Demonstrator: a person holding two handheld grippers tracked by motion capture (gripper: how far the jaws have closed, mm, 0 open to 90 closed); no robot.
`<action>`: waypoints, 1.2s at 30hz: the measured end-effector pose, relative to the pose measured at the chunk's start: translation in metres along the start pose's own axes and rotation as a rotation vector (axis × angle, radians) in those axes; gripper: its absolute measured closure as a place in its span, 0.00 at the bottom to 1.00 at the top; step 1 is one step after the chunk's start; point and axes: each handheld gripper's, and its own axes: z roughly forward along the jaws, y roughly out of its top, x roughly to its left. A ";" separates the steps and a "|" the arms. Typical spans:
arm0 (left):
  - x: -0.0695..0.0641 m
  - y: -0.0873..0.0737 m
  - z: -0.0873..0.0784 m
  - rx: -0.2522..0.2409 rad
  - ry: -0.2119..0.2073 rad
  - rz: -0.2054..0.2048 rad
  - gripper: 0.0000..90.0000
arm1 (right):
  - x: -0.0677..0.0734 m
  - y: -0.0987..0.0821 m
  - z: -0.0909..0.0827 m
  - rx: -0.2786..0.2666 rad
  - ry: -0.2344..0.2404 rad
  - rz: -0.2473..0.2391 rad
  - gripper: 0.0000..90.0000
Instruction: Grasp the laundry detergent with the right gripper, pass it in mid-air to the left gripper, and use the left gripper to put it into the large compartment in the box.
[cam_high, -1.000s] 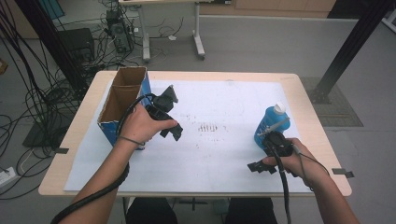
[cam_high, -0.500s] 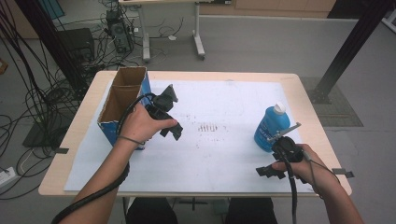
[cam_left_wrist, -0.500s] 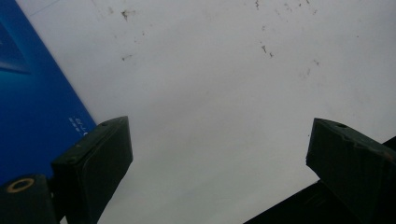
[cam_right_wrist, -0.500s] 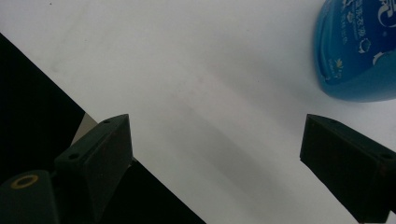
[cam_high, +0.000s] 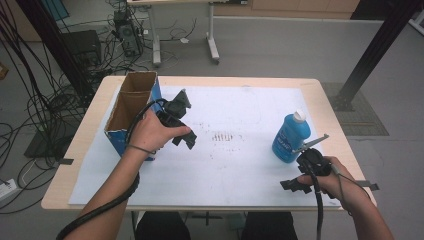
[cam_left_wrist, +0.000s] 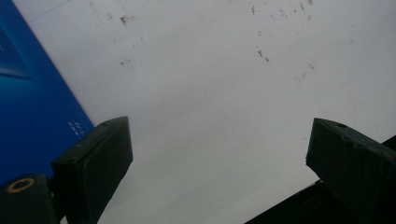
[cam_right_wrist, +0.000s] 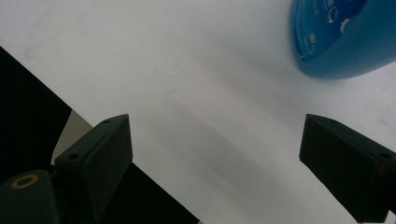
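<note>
A blue bottle (cam_high: 288, 138) with a white cap stands upright on the white sheet (cam_high: 235, 165) at the right. My right gripper (cam_high: 292, 185) lies low near the table's front edge, just in front of the bottle and apart from it. Its jaws stand open with nothing between them. In the right gripper view the right gripper (cam_right_wrist: 212, 163) hangs over bare sheet, with the bottle's base (cam_right_wrist: 341, 42) at the upper right. My left gripper (cam_high: 186, 136) is held beside an open cardboard box (cam_high: 131, 107) with blue sides. In the left gripper view the left gripper (cam_left_wrist: 215, 168) is open over the sheet.
The box's blue wall (cam_left_wrist: 28, 102) is close on the left of the left gripper. The sheet's front edge and a strip of wooden table (cam_right_wrist: 70, 133) lie by the right gripper, with the drop beyond. Dark marks (cam_high: 222, 136) dot the sheet's middle.
My right hand has drawn its gripper back from the bottle toward the table's front edge. The bottle stays standing where it was. The left hand has not moved.
</note>
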 end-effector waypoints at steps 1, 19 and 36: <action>0.000 0.000 0.000 0.002 0.001 0.000 0.08 | -0.002 -0.001 0.000 -0.002 -0.006 0.000 0.11; -0.002 0.004 0.000 0.007 -0.009 0.005 0.08 | -0.026 -0.012 0.013 -0.025 -0.042 0.033 0.10; 0.004 0.009 -0.014 -0.032 -0.019 -0.004 0.08 | -0.051 -0.015 0.027 -0.152 -0.051 0.028 0.09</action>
